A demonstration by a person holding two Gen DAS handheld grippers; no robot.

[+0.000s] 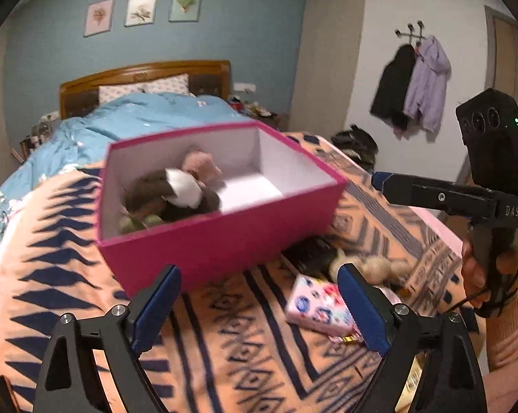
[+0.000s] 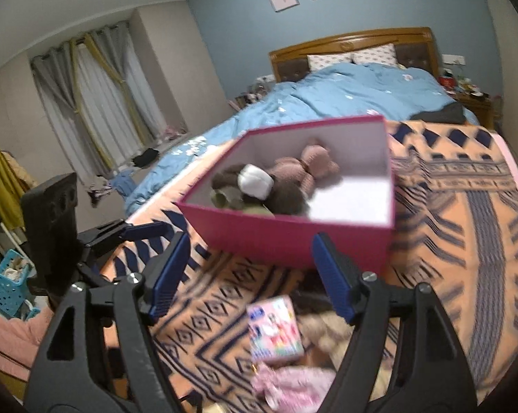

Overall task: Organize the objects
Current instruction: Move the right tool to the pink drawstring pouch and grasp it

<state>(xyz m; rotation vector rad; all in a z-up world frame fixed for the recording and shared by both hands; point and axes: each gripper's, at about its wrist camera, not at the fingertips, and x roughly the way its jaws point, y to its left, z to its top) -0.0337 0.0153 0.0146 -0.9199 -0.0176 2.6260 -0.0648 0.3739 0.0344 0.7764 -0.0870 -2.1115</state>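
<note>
Both my left gripper [image 1: 259, 306] and right gripper [image 2: 250, 272] hang empty, jaws wide, because the soft toys [image 1: 176, 192] already sit in the pink box [image 1: 203, 254]; a patterned packet [image 1: 319, 304] waits on the bed [image 1: 224, 361].

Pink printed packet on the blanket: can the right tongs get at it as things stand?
Probably yes. The right tongs stand open and empty, and the pink printed packet lies uncovered just ahead, clear of the magenta box.

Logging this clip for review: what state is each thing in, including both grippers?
Pink box: open, no lid, on the patterned blanket.
Plush toys: inside the box, at one end.
Pink patterned packet: lying flat on the blanket, outside the box.
Cream plush: on the blanket beside the box.
Left gripper: open, empty.
Right gripper: open, empty.
</note>
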